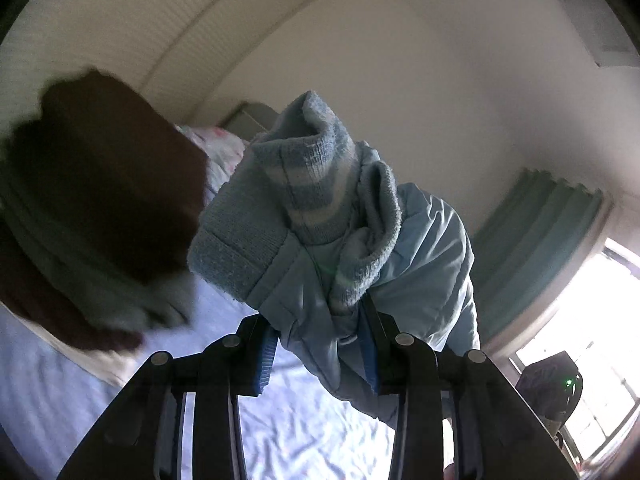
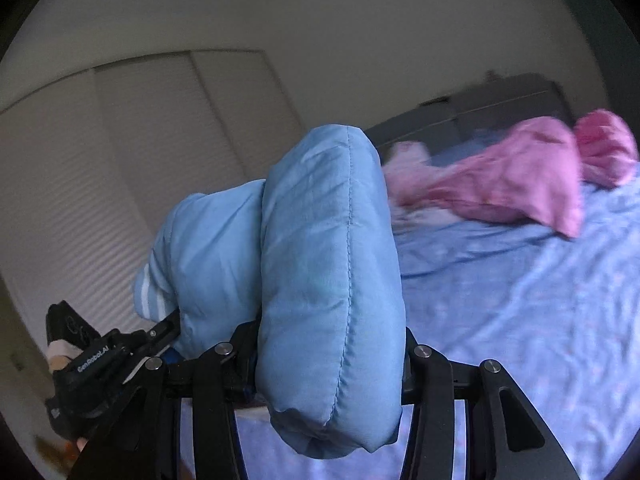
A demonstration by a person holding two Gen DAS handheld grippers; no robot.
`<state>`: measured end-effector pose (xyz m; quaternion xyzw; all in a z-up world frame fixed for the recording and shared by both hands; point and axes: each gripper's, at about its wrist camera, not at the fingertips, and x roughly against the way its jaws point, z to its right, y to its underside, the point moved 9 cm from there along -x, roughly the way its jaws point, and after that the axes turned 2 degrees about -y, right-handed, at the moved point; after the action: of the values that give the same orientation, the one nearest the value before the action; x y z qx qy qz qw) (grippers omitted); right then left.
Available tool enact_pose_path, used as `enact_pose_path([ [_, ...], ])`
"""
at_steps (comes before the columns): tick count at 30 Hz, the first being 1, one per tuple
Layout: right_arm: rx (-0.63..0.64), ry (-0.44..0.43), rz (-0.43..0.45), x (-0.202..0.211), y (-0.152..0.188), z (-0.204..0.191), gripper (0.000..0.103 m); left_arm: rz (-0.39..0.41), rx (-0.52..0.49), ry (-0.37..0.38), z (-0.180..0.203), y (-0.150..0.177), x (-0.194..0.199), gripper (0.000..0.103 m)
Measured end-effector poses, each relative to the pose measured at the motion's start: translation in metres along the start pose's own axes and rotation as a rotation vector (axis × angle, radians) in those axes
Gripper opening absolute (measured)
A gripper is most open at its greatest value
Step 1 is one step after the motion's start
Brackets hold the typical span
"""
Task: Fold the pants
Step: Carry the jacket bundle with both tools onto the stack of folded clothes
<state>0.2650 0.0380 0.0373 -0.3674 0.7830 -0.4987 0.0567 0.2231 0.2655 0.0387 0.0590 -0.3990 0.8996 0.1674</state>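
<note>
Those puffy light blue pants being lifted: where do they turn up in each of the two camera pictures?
Left wrist view: the light blue pants fill the centre, ribbed striped cuffs on top, bunched between the left gripper.
Right wrist view: the pants stand centre, a padded fold clamped in the right gripper.
Shared landmark: the pale blue bedsheet beneath.

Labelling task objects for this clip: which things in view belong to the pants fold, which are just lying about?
In the job:
- light blue padded pants
- left tongs, clamped on them
- right tongs, clamped on them

Lying about:
- pink garment
- brown folded stack
- blue bedsheet
</note>
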Motion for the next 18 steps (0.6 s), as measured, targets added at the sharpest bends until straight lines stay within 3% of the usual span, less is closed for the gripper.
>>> enact_pose_path([
  [8,-0.034,-0.161,-0.137,-0.11,-0.028,-0.084,0.046,0.052,0.047,-0.119,-0.063,-0.101,0.023,0.035],
  [18,-0.061,-0.214,-0.312,-0.231,-0.032,-0.131,0.046,0.042,0.153,-0.214,-0.139,-0.158,0.008,0.035],
])
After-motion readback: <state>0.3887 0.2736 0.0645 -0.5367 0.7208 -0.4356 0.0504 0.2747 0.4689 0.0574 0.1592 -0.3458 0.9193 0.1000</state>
